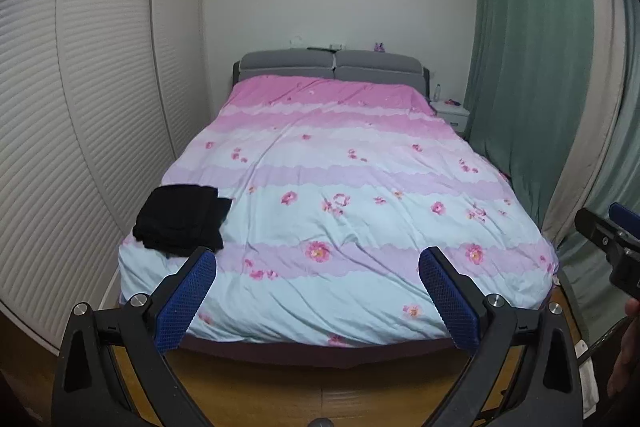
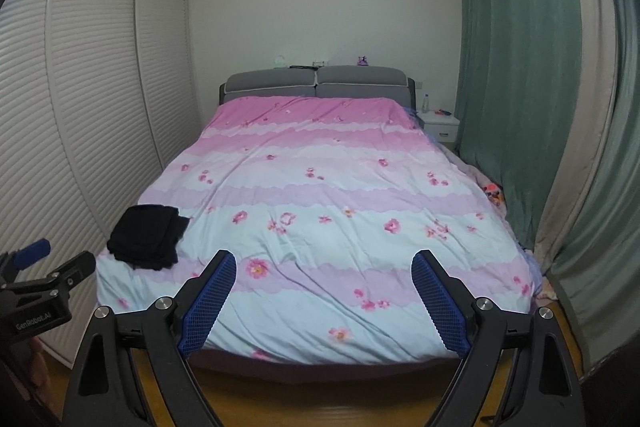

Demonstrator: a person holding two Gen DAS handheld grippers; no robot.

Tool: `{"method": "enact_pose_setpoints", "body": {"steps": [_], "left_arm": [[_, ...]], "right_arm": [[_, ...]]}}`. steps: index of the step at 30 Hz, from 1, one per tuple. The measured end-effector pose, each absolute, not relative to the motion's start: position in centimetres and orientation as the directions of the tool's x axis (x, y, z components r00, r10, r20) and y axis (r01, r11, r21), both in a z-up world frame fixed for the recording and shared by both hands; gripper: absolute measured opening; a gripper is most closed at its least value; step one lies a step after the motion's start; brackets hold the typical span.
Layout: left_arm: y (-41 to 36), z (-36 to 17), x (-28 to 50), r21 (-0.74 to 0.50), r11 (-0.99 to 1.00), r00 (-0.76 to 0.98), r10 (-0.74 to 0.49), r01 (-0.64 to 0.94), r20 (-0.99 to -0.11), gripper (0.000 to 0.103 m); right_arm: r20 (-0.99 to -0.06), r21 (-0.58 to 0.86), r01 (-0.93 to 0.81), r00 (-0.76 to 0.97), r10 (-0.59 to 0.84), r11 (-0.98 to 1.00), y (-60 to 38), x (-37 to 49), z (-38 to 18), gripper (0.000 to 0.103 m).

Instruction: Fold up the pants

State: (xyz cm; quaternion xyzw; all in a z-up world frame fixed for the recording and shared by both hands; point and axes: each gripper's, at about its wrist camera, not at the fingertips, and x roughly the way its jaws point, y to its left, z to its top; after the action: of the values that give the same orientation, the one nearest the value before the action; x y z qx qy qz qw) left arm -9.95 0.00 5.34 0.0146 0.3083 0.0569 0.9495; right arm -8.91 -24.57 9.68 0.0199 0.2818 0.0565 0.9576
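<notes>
The black pants [image 1: 182, 221] lie folded in a compact pile on the near left corner of the bed; they also show in the right wrist view [image 2: 146, 237]. My left gripper [image 1: 318, 269] is open and empty, held back from the foot of the bed, to the right of the pants. My right gripper [image 2: 323, 273] is open and empty, also off the foot of the bed. Each gripper shows at the edge of the other's view: the right one [image 1: 612, 243] and the left one [image 2: 40, 275].
The bed has a pink and pale blue floral duvet [image 1: 340, 187] and a grey headboard [image 1: 332, 65]. White slatted wardrobe doors [image 1: 80, 87] stand at the left. Green curtains [image 1: 532, 87] and a white nightstand [image 1: 450, 111] are at the right. Wooden floor [image 1: 320, 383] lies below.
</notes>
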Motion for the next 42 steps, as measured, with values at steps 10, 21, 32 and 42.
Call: {"method": "enact_pose_setpoints", "body": {"steps": [10, 21, 32, 42], "left_arm": [[0.0, 5.3, -9.8, 0.065, 0.994, 0.801, 0.111, -0.091, -0.588, 0.103], [-0.1, 4.7, -9.6, 0.066, 0.993, 0.795, 0.115, -0.094, -0.595, 0.103], [-0.8, 4.4, -9.5, 0.075, 0.993, 0.79, 0.12, -0.094, -0.601, 0.103], [-0.9, 4.3, -9.5, 0.078, 0.992, 0.79, 0.123, -0.095, -0.601, 0.103]], "right_arm": [[-0.545, 0.083, -0.05, 0.834, 0.087, 0.995, -25.2, -9.1, 9.4, 0.09], [-0.557, 0.09, -0.032, 0.827, 0.077, 0.995, -25.4, -9.0, 8.8, 0.09], [-0.568, 0.116, -0.019, 0.819, 0.082, 0.993, -26.5, -8.4, 8.3, 0.09], [-0.568, 0.124, -0.027, 0.818, 0.093, 0.992, -26.9, -8.1, 8.1, 0.09]]}}
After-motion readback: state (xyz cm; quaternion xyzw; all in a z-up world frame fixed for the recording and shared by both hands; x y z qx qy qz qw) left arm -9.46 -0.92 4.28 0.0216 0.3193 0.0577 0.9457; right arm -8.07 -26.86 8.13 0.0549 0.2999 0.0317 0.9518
